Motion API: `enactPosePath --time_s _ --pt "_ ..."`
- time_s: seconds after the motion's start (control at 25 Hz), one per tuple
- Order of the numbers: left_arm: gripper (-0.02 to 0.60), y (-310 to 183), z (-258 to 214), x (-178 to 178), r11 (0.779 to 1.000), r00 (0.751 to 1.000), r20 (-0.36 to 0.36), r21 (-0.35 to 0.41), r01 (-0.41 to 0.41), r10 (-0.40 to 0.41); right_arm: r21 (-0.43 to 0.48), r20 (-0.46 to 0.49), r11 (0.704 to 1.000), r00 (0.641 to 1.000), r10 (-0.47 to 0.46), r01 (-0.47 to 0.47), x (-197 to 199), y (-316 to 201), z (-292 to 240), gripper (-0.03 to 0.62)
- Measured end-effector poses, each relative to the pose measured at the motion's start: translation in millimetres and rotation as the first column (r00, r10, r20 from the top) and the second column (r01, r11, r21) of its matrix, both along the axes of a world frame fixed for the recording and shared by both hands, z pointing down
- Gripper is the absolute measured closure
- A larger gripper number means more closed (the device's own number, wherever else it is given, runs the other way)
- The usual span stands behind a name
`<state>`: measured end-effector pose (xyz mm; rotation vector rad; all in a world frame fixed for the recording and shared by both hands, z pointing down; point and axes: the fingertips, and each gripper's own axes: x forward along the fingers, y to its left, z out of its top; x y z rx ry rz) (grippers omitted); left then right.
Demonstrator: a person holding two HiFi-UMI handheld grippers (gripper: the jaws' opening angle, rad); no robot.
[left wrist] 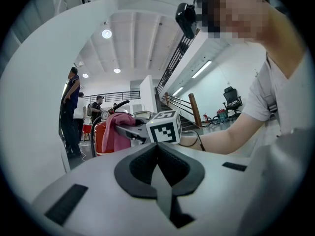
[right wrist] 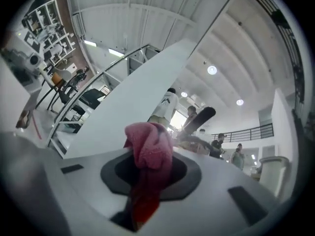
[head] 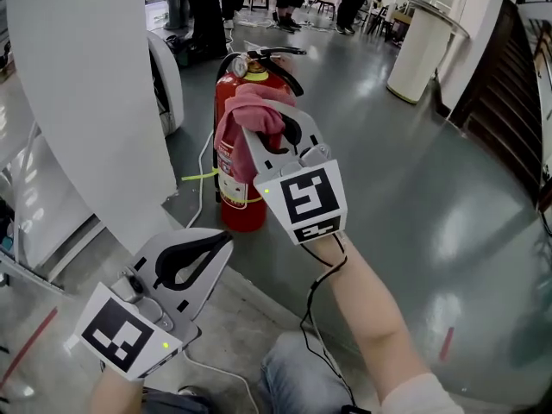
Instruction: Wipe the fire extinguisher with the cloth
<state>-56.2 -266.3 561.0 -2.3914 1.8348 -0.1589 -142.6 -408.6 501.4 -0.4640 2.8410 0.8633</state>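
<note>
A red fire extinguisher (head: pixel 235 175) with a black handle stands upright on the grey floor beside a white curved panel. My right gripper (head: pixel 274 128) is shut on a pink cloth (head: pixel 250 115), which rests against the upper front of the extinguisher. The right gripper view shows the pink cloth (right wrist: pixel 150 149) bunched between the jaws, with the black handle (right wrist: pixel 199 119) behind it. My left gripper (head: pixel 191 261) is low at the left, shut and empty, away from the extinguisher. In the left gripper view the extinguisher (left wrist: pixel 102 136) and cloth (left wrist: pixel 118 132) appear ahead.
A white curved panel (head: pixel 95 102) rises at the left, close to the extinguisher. A white cable (head: pixel 203 162) runs on the floor behind it. People stand at the far back (head: pixel 198 7). A white pillar (head: pixel 423 50) and dark stairs (head: pixel 509 93) are at the right.
</note>
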Motion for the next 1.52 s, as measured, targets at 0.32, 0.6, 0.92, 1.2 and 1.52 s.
enactPosePath --time_s 0.32,0.6,0.92,1.2,1.52 --pt "0.574 1.6 16.3 -0.7 0.998 1.000 0.005 -0.057 0.014 -0.014 -0.023 -0.105 1.000 0.994 0.015 -0.017 -2.7 2.0 115.1 0.517" --pt "0.574 1.2 27.6 1.7 0.997 1.000 0.009 -0.077 0.003 -0.002 -0.129 -0.359 0.990 0.933 0.006 -0.057 -5.3 -2.2 238.0 0.519" --pt "0.574 7.1 27.9 -1.3 0.997 1.000 0.013 -0.080 0.008 -0.007 -0.046 -0.328 0.998 0.944 0.025 -0.042 -5.9 -1.3 173.3 0.519" --pt "0.574 5.1 17.1 -2.1 1.000 1.000 0.022 -0.028 0.009 -0.009 -0.017 -0.066 1.000 0.998 0.024 -0.025 2.8 -6.0 36.3 0.517" --pt "0.574 10.8 22.7 -2.9 0.998 1.000 0.012 -0.058 0.019 -0.018 -0.108 -0.222 0.993 0.975 0.027 -0.053 0.2 -5.0 155.6 0.518"
